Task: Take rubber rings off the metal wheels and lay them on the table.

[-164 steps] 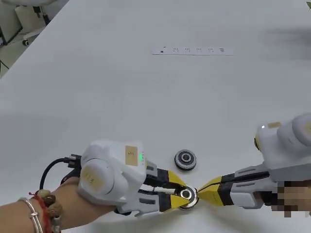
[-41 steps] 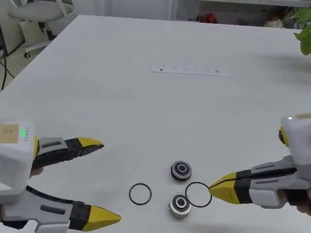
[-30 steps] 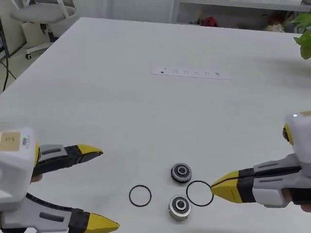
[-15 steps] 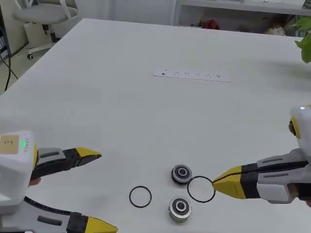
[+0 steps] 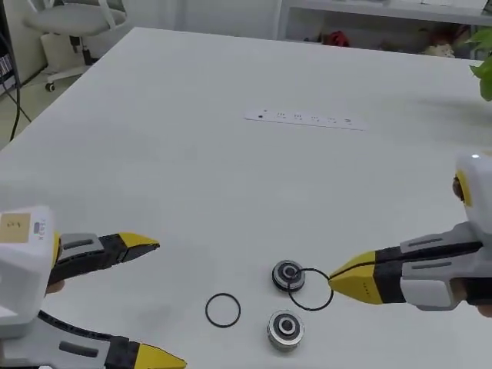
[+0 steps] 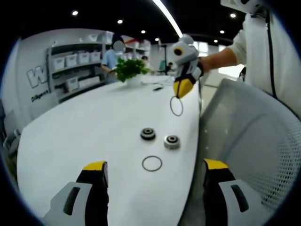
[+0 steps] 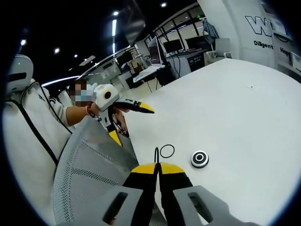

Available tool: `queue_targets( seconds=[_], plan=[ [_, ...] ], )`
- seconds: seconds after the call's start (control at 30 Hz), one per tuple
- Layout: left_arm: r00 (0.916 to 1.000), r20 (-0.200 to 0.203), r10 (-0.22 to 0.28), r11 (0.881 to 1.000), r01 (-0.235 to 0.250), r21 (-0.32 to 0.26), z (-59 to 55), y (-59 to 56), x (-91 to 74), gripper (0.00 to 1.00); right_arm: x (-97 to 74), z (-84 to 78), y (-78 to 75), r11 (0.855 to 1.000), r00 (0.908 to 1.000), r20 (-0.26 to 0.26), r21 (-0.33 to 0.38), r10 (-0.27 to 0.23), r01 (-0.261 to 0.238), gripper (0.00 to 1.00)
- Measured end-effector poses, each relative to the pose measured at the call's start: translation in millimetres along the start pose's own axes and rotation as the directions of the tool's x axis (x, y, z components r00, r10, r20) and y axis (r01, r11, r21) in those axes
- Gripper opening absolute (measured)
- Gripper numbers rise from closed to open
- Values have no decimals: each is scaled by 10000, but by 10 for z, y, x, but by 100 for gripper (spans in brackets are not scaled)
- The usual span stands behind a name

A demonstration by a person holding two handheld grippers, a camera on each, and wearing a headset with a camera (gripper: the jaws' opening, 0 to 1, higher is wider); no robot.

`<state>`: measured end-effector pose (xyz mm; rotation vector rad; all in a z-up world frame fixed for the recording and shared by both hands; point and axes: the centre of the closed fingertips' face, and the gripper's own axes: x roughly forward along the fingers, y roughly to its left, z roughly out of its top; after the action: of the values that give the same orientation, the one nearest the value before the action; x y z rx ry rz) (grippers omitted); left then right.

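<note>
Two small metal wheels stand near the table's front edge, one farther [image 5: 288,275] and one nearer [image 5: 285,327]. A thin black rubber ring [image 5: 207,310] lies flat to the left of them. My right gripper [image 5: 332,281] is shut on a second ring [image 5: 310,309], which hangs above the table and overlaps the far wheel in the head view. My left gripper [image 5: 155,301] is open and holds nothing, well to the left. In the left gripper view the right gripper [image 6: 181,89] holds its ring [image 6: 176,115] beyond the wheels [image 6: 148,133] [image 6: 171,141].
A white power strip [image 5: 304,118] lies flat farther back on the white table [image 5: 192,154]. A mesh chair back [image 6: 244,136] stands off the table's near edge. A potted plant [image 6: 129,70] sits at the table's far end.
Both grippers were closed on a wheel; since then the left has let go and drawn back left, open. The right gripper has carried its ring slightly up and left, over the far wheel.
</note>
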<state>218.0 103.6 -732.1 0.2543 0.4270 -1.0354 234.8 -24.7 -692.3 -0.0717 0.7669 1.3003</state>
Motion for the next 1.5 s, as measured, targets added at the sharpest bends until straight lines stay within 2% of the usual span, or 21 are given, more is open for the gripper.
queue_targets(
  seconds=[0.73,1.5],
  plan=[
    [10000,82,20,9999,-19,-111,7,-16,7,84,218,67,47,9988,9992,-39,-271,397,-398,0],
    [9998,169,54,9998,-50,-204,30,-14,7,84,526,74,17,9976,9979,-77,-236,650,-651,0]
  ],
)
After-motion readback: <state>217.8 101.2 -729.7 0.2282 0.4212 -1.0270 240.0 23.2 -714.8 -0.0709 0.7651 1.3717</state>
